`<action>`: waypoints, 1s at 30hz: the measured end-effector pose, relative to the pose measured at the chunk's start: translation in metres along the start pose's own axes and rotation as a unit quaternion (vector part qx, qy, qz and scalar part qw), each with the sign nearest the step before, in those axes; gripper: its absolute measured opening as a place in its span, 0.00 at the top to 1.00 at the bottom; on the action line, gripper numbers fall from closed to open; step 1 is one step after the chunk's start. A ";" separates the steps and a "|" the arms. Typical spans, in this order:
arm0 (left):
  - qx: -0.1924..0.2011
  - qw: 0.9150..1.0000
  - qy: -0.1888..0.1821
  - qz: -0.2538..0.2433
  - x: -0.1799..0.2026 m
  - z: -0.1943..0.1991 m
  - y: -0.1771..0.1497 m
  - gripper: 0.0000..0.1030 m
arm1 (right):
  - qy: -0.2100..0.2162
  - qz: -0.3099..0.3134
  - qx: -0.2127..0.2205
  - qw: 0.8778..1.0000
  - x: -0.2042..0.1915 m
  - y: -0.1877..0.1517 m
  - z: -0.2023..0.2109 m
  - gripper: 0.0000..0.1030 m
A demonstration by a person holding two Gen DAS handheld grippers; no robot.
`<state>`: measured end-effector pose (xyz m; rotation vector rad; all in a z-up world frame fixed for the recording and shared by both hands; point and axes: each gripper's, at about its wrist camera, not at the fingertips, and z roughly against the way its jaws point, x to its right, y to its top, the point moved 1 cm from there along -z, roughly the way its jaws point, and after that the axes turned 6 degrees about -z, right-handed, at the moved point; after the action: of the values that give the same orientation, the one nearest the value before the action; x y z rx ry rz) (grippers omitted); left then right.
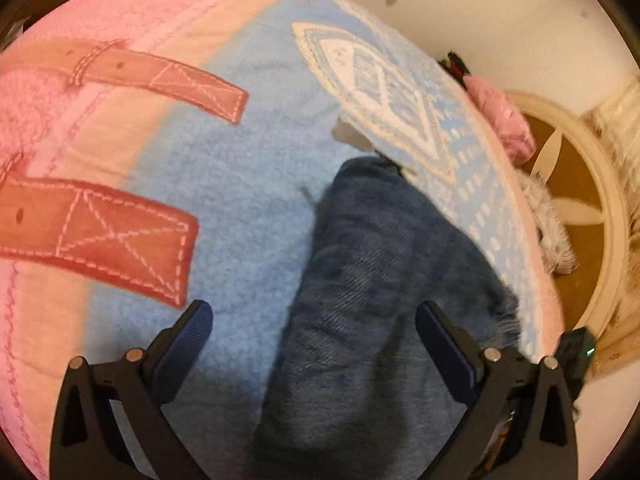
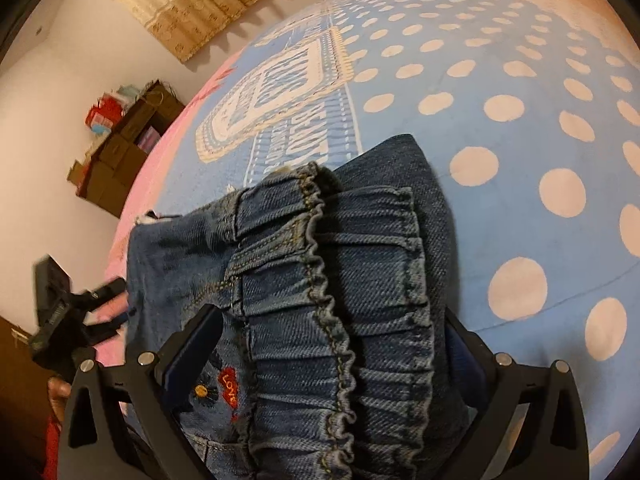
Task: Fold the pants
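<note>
Your pants [image 2: 332, 300] were small blue denim jeans with a gathered elastic waistband, yellow stitching and a little red heart patch with the word "Love" beside an embroidered flower. They lay bunched on the blue part of the blanket [image 2: 520, 152], near its pink edge, with the waistband end crumpled in folds. In the left wrist view one leg [image 1: 360, 280] stretched away over the blanket toward its far edge, and the cloth was wrinkled, not flat.

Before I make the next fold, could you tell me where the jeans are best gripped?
Probably the gathered elastic waistband of the jeans, approached from its open end: the stitched, bunched edge is thick and lies between the right gripper, unlike the flat leg.
</note>
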<state>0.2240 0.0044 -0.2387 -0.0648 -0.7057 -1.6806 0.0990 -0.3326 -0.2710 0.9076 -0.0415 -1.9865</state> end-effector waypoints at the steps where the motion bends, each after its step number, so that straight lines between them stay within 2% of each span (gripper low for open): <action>1: -0.004 1.000 0.017 -0.020 0.005 -0.003 0.001 0.00 | 0.003 -0.003 0.002 1.000 0.001 0.000 0.001 0.01; 2: -0.009 0.998 0.043 -0.048 0.015 -0.006 0.001 0.00 | 0.005 -0.007 0.004 1.000 0.002 0.000 0.001 0.01; 4: -0.009 0.996 0.062 -0.068 0.021 -0.007 -0.001 0.00 | 0.011 -0.011 0.003 1.000 0.002 0.001 0.003 0.01; 6: -0.008 0.997 0.053 -0.059 0.016 -0.007 0.000 0.00 | 0.024 -0.026 -0.002 0.999 0.007 0.003 0.006 0.01; 8: -0.006 0.999 0.035 -0.040 0.009 -0.007 0.001 0.00 | 0.059 -0.069 -0.002 0.996 0.018 0.007 0.010 0.01; 10: -0.007 0.999 -0.007 -0.035 0.006 -0.005 0.000 0.00 | 0.118 -0.136 0.001 0.984 0.038 0.010 0.015 0.01; 12: -0.023 0.997 -0.058 -0.041 0.011 -0.008 -0.002 0.00 | 0.164 -0.173 0.003 0.971 0.051 0.013 0.019 0.01; 13: -0.029 0.996 -0.065 -0.049 0.015 -0.012 -0.002 0.00 | 0.183 -0.183 0.001 0.966 0.055 0.014 0.020 0.01; 15: -0.032 0.995 -0.072 -0.061 0.019 -0.013 -0.002 0.00 | 0.199 -0.190 -0.001 0.961 0.058 0.014 0.022 0.01; 18: -0.031 0.993 -0.115 -0.016 0.003 -0.009 -0.001 0.00 | 0.210 -0.216 0.020 0.953 0.072 0.018 0.032 0.01; 22: -0.029 0.982 -0.178 0.051 -0.023 -0.004 0.002 0.00 | 0.205 -0.240 0.046 0.948 0.092 0.020 0.046 0.01; 24: -0.028 0.980 -0.184 0.065 -0.025 -0.005 0.003 0.00 | 0.190 -0.232 0.033 0.953 0.091 0.018 0.043 0.02; 26: -0.031 0.982 -0.176 0.058 -0.023 -0.006 0.003 0.00 | 0.159 -0.194 0.002 0.968 0.078 0.020 0.035 0.01; 27: -0.033 0.984 -0.168 0.046 -0.020 -0.006 0.002 0.00 | 0.163 -0.176 -0.018 0.971 0.071 0.017 0.028 0.01; 28: -0.035 0.986 -0.157 0.031 -0.015 -0.004 0.002 0.00 | 0.196 -0.157 -0.061 0.966 0.056 0.014 0.017 0.01; 29: -0.039 0.989 -0.145 0.011 -0.007 -0.005 0.002 0.00 | 0.195 -0.133 -0.072 0.969 0.044 0.011 0.013 0.01; 30: -0.044 0.990 -0.131 -0.012 0.001 -0.006 0.000 0.00 | 0.167 -0.093 -0.072 0.979 0.032 0.010 0.014 0.01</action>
<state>0.2260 0.0006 -0.2431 -0.3459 -0.8305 -1.7433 0.0879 -0.3671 -0.2755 1.1720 0.3852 -1.9494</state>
